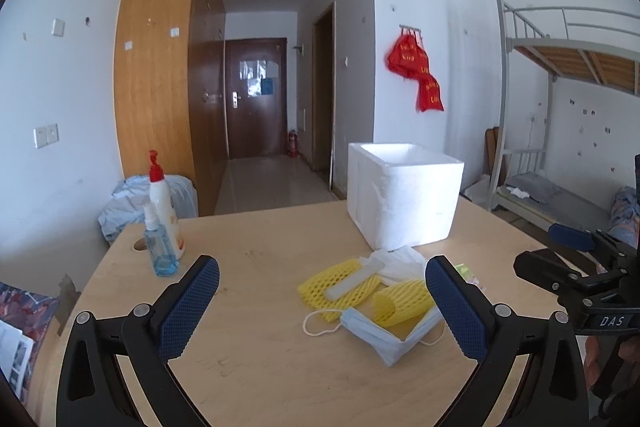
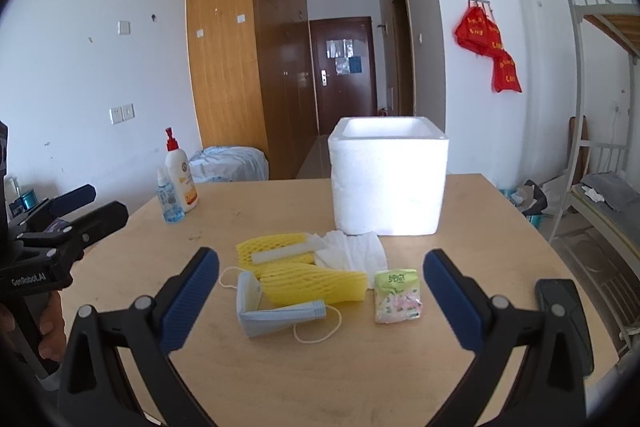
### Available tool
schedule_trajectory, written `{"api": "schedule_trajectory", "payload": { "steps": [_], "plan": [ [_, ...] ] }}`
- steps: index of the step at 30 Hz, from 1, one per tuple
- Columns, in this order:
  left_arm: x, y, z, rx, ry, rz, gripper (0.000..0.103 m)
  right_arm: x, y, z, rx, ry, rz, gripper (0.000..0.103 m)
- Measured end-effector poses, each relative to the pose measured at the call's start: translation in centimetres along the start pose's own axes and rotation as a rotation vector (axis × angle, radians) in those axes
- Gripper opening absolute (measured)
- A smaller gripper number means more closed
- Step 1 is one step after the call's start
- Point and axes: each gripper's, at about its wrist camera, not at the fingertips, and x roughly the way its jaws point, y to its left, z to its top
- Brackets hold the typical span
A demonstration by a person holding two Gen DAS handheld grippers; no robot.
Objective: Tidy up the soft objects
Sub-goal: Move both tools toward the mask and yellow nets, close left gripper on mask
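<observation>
A pale wooden table (image 2: 280,367) with a rounded edge fills the foreground of a white-walled room, where a tall orange-brown wooden wardrobe (image 2: 228,47) flanks a corridor leading to a dark brown door (image 2: 344,71). Red fabric bags (image 2: 486,39) hang from a wall hook, and a grey metal bunk bed (image 1: 560,67) stands along the right side. At the table's far side sits an open white foam box (image 2: 390,179), with nothing visible inside from these angles. Just in front of it lies a cluster of soft things: two yellow foam net sleeves (image 2: 316,283), a crumpled white tissue (image 2: 356,251), a narrow white foam strip (image 2: 288,251) resting on the farther sleeve, a folded light-blue face mask (image 2: 276,313) with white ear loops, and, just right of them, a small green tissue packet (image 2: 398,295). At the far left corner stand a white pump bottle with a red top (image 2: 180,175) and a small clear blue spray bottle (image 2: 170,197), touching or nearly so. A dark phone (image 2: 560,307) lies near the right edge. The left gripper (image 1: 322,303) and the right gripper (image 2: 320,295) both hover above the table before the cluster, blue-padded fingers spread wide, holding nothing.
</observation>
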Motion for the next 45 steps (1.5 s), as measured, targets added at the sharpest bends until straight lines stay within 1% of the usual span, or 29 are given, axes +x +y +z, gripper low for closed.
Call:
{"api": "schedule_trajectory", "payload": {
  "steps": [4,8,15,18,20,23,29,33,35,37,39,42,44,45],
  "plan": [
    [1.7,0.1,-0.2,-0.004,0.040,-0.013,0.103,1.3,-0.1,0.2,-0.014,0.034,0.000,0.103],
    [3.6,0.4,-0.5,-0.006,0.088,-0.026,0.103,2.8,-0.2,0.3,-0.031,0.066,0.037,0.103],
    [6.3,-0.1,-1.3,0.002,0.176,-0.056,0.103,5.2,-0.4,0.4,-0.055,0.113,0.025,0.103],
    [7.5,-0.4,-1.9,-0.002,0.216,-0.083,0.103,6.3,-0.7,0.2,-0.057,0.146,0.052,0.103],
    [8.4,-0.7,-2.5,-0.006,0.258,-0.103,0.103,7.0,-0.8,0.1,-0.063,0.161,0.055,0.103],
    [9.3,-1.0,-3.3,-0.006,0.299,-0.105,0.103,8.0,-0.9,0.1,-0.065,0.187,0.070,0.103],
    [10.7,-0.8,-4.0,-0.022,0.359,-0.118,0.103,9.7,-0.9,-0.4,-0.108,0.245,0.103,0.103],
    [11.5,-1.0,-4.5,-0.029,0.392,-0.142,0.103,10.6,-0.8,-0.4,-0.147,0.274,0.126,0.103],
    [12.0,-1.1,-4.8,-0.040,0.415,-0.156,0.103,11.1,-0.7,-0.5,-0.160,0.287,0.138,0.098],
    [12.6,-1.2,-5.2,-0.051,0.436,-0.171,0.103,11.7,-0.7,-0.6,-0.171,0.306,0.165,0.092],
    [13.1,-1.4,-5.5,-0.052,0.458,-0.186,0.100,12.6,-0.7,-0.8,-0.177,0.342,0.200,0.090],
    [13.8,-1.5,-5.8,-0.066,0.491,-0.208,0.098,13.3,-0.7,-1.0,-0.201,0.363,0.212,0.090],
    [14.3,-1.5,-5.9,-0.082,0.515,-0.220,0.093,13.7,-0.6,-1.2,-0.222,0.378,0.230,0.090],
    [14.5,-1.5,-6.1,-0.093,0.528,-0.228,0.092,13.9,-0.6,-1.4,-0.231,0.385,0.233,0.088]
  ]
}}
